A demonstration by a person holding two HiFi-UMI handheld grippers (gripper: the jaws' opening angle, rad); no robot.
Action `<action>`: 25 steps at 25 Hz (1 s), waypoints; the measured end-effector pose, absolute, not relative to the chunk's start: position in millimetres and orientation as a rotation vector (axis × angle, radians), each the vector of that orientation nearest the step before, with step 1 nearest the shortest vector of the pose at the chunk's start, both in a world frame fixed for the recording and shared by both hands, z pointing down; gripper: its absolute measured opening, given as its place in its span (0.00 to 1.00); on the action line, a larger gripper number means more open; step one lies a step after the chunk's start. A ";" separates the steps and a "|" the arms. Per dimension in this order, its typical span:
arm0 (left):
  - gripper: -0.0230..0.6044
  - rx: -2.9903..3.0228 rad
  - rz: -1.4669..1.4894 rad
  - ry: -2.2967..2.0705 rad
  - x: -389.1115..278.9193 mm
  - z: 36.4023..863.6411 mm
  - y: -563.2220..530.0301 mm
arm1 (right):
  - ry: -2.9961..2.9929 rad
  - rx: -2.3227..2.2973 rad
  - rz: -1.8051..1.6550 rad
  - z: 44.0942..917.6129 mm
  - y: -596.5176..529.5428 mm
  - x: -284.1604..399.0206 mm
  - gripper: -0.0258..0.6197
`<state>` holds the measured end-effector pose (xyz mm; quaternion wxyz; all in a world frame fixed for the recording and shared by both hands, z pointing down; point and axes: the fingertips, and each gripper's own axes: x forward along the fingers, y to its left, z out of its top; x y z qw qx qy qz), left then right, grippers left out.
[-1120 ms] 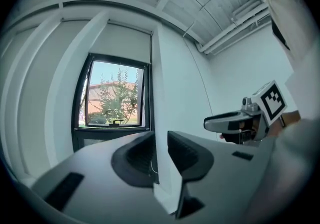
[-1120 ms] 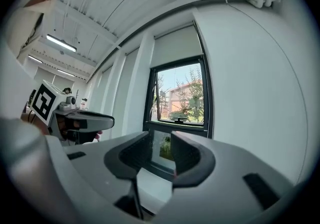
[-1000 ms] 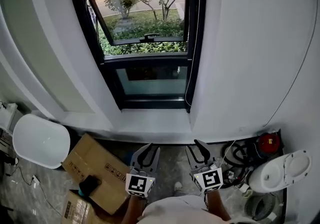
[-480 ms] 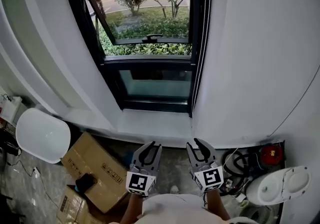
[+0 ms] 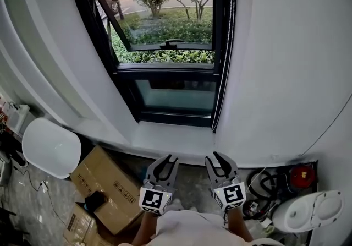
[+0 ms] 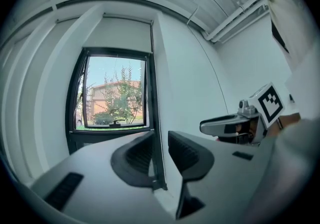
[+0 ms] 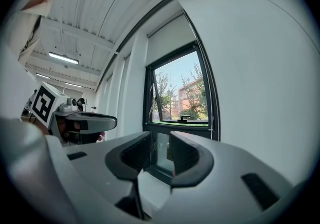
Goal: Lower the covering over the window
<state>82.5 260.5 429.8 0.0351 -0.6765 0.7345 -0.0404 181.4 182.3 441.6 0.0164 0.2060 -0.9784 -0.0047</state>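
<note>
A black-framed window [image 5: 168, 47] fills the wall ahead, its upper sash tilted open. A pale roller blind [image 6: 127, 32] is drawn down only over the top of the opening, and it also shows in the right gripper view as the blind [image 7: 170, 35]. A bead cord [image 5: 224, 47] hangs along the window's right edge. My left gripper [image 5: 165, 163] and right gripper [image 5: 217, 161] point level at the wall below the sill, side by side, short of the window. Both are open and hold nothing. The right jaws have just been closing a little, with nothing between them.
A white sill [image 5: 170, 140] runs under the window. On the floor at the left lie cardboard boxes [image 5: 104, 181] and a white round seat [image 5: 50, 147]. At the right are coiled cables, a red item [image 5: 300, 175] and a white fixture [image 5: 308, 212].
The window and wall have come nearer and shifted slightly right in the head view. Both grippers went forward with me, and the right jaws look a little narrower.
</note>
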 end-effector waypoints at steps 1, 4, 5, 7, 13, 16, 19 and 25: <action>0.18 -2.082 -0.123 2.254 81.8 428.6 257.6 | -3.041 0.643 -0.012 442.0 179.5 180.2 0.22; 0.18 -2.082 -0.116 2.234 76.7 426.3 248.9 | -3.041 0.657 -0.013 442.3 171.4 175.5 0.21; 0.18 -2.085 -0.112 2.229 74.6 426.0 245.9 | -3.041 0.662 -0.013 442.7 168.8 173.5 0.21; 0.18 -2.100 -0.114 2.224 70.2 428.2 240.1 | -3.037 0.668 -0.020 443.7 163.8 168.8 0.21; 0.18 -2.136 -0.083 2.193 49.9 432.6 217.5 | -3.012 0.701 -0.035 447.6 147.2 149.6 0.21; 0.18 -2.149 -0.054 2.170 34.4 431.2 203.1 | -2.993 0.728 -0.033 450.3 135.5 135.0 0.21; 0.18 -2.180 -0.059 2.159 14.9 433.8 187.5 | -2.980 0.753 -0.039 448.9 121.2 116.2 0.21; 0.18 -2.210 -0.050 2.119 -29.1 429.6 154.9 | -2.948 0.813 -0.039 446.4 91.8 77.6 0.21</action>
